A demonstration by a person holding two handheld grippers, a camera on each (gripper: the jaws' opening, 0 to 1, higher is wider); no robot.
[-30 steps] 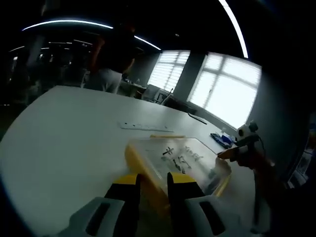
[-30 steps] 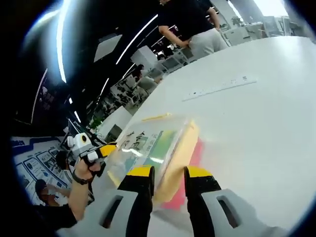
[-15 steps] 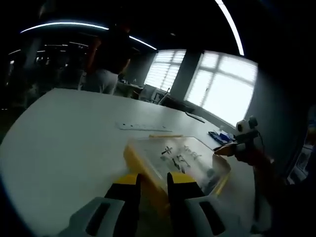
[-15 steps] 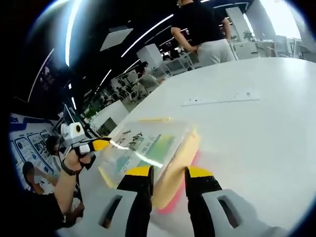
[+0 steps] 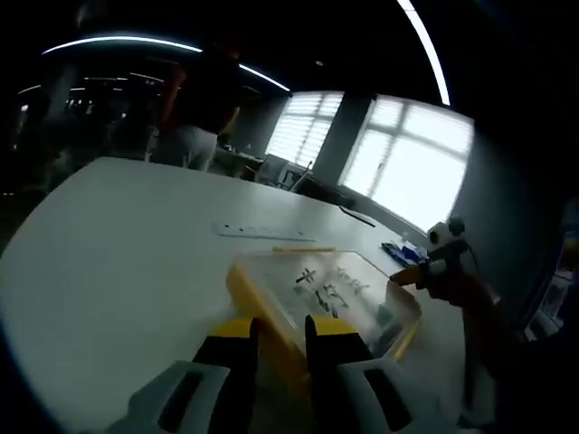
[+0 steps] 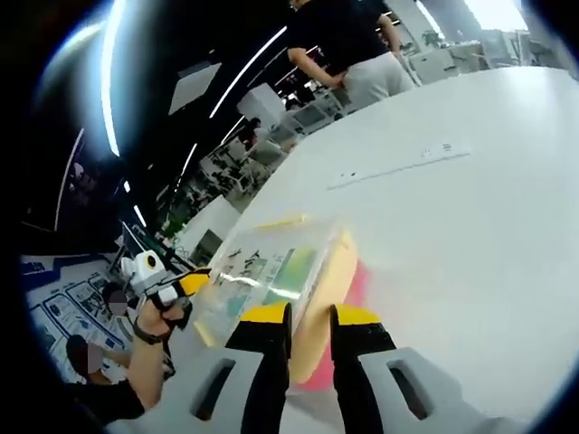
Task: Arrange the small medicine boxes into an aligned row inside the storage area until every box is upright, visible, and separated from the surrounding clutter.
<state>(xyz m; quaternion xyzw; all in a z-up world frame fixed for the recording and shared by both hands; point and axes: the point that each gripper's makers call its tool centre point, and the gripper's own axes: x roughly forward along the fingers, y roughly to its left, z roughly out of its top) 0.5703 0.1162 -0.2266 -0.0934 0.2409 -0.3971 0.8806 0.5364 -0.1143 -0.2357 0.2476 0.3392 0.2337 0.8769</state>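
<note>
A flat storage box (image 5: 317, 294) with a yellow wall and a clear lid is held between my two grippers above the white table (image 5: 118, 253). My left gripper (image 5: 279, 336) is shut on its near yellow wall. From the other end my right gripper (image 6: 309, 318) is shut on the yellow wall of the storage box (image 6: 271, 271). Dark print and a green patch show through the lid; I cannot make out single medicine boxes. The right gripper (image 5: 432, 268) appears at the box's far end, and the left gripper (image 6: 176, 287) sits at the box's far end.
A long pale strip (image 5: 262, 232) and a thin yellow stick (image 5: 303, 249) lie on the table beyond the box. Blue items (image 5: 407, 255) rest near the table's window side. A person (image 6: 348, 45) stands at the table's far edge. Something pink (image 6: 353, 294) shows under the box.
The right gripper's jaws have drawn closer together on the box's yellow wall, and its view has swung. The left gripper's hold looks the same.
</note>
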